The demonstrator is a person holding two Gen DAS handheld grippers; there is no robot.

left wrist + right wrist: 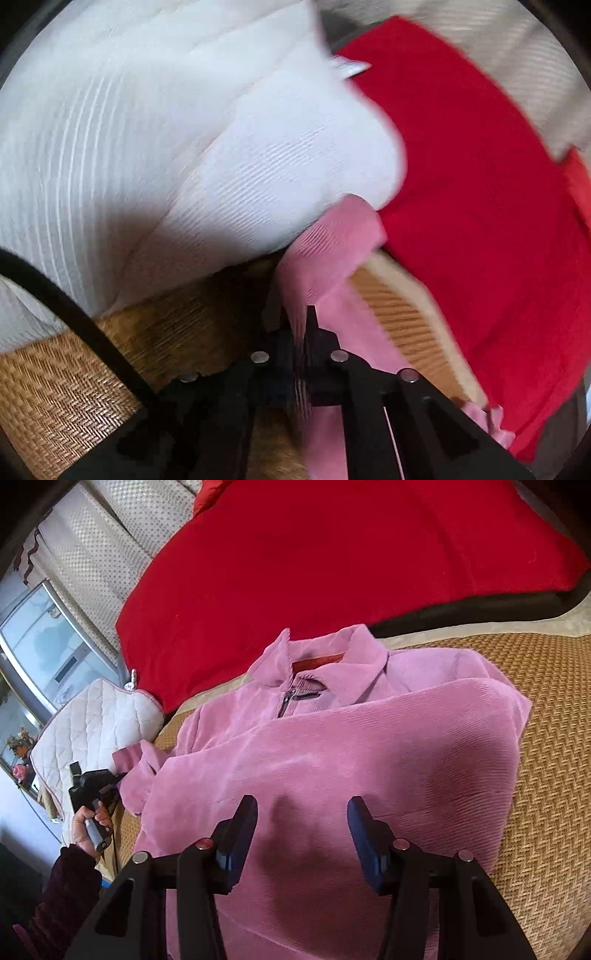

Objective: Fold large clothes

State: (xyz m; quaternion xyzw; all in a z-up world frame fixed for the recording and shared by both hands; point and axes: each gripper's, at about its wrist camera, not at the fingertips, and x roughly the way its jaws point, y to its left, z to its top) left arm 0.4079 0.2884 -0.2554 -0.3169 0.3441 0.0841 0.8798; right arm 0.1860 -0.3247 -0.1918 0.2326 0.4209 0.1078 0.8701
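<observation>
Pink jacket (332, 760) on woven mat (546, 738); left hand-held gripper (301, 314) pinching sleeve (332, 251), right hand-held gripper (301, 812) released.

One pink jacket (332, 746), one red blanket (332, 561), one white quilted pillow (96, 723) and two claws are counted: left claw (110, 788), right claw (301, 812).
</observation>
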